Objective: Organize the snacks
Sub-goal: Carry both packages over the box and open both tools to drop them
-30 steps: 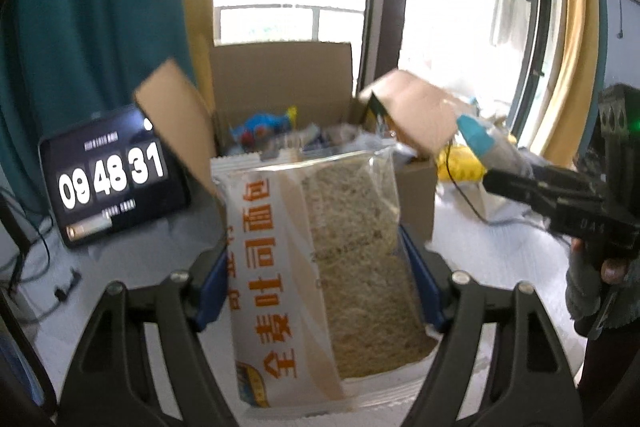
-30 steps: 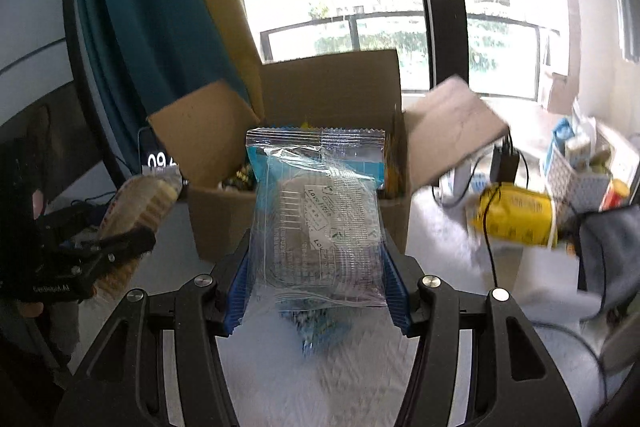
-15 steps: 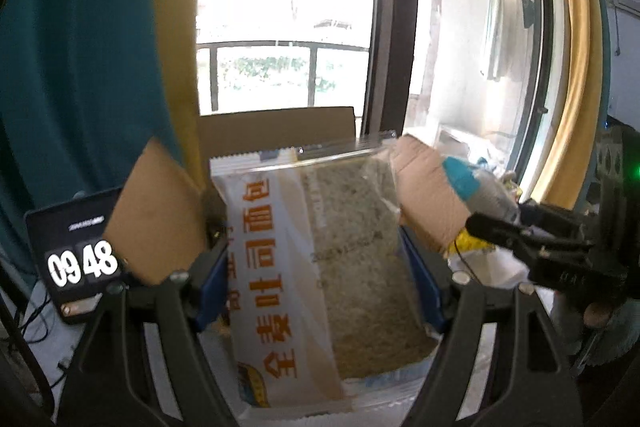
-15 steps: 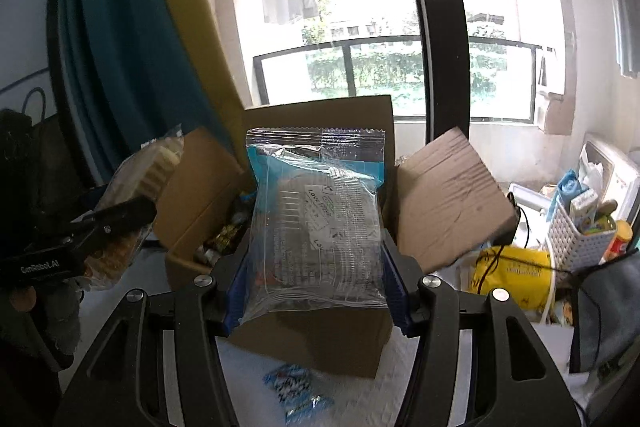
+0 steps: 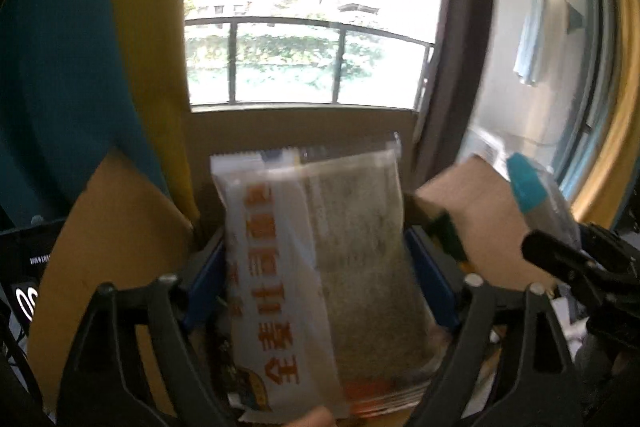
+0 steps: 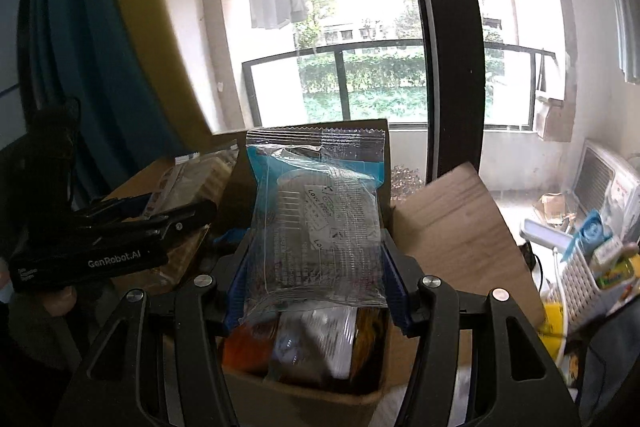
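- A packet of sliced bread [image 5: 320,267], white with orange lettering and a clear window, is held upright in the left gripper [image 5: 316,283], whose blue pads are pressed against both of its sides.
- The bread packet is seen above the open cardboard box [image 5: 108,251], with the box's left flap and back wall behind it.
- A clear packet with a blue top [image 6: 316,223] (printed text shows through the film) is clamped upright in the right gripper [image 6: 316,267], blue pads tight on either side.
- That packet is held over the box opening, where an orange wrapper [image 6: 248,343] and a silver wrapper [image 6: 316,339] are seen lying inside.
- In the right wrist view, the left gripper with its bread is seen at the left, over the box's left flap.
- A white basket of small items [image 6: 580,279] is seen to the right of the box.
- A window with a balcony railing [image 6: 360,47] is seen behind the box.
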`<state>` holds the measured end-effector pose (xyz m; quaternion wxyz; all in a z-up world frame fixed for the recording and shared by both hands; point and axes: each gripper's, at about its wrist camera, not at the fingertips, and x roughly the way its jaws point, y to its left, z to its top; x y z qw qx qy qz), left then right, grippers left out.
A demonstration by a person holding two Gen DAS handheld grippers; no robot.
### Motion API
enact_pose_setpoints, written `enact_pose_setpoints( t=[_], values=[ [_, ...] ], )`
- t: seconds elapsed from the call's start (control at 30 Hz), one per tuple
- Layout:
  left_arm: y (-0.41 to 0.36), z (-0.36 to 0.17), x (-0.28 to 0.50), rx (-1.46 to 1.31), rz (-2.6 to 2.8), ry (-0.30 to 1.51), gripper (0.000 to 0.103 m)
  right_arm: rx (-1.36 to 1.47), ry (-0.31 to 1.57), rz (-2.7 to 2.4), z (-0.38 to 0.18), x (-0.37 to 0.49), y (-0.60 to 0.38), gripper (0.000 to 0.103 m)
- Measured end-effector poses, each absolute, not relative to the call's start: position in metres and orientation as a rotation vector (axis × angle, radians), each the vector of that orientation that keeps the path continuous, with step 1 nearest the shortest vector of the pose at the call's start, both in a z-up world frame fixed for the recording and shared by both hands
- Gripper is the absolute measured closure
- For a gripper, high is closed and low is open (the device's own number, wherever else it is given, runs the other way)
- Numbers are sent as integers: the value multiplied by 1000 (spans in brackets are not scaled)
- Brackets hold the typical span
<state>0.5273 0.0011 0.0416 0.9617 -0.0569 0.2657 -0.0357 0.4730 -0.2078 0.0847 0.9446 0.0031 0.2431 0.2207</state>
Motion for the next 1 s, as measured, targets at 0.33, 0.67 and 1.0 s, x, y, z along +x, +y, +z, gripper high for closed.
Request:
enact_pose_setpoints(
  t=[0.33,0.67,1.0],
  values=[
    [36,56,538,-189,7,494,10,62,585,396,69,546,-190,43],
    [44,72,510,-167,17,456,10,38,593,406,70,548,-178,29],
    [35,74,467,-126,-20,453,10,-26,577,394,81,502,-173,29]
  ],
)
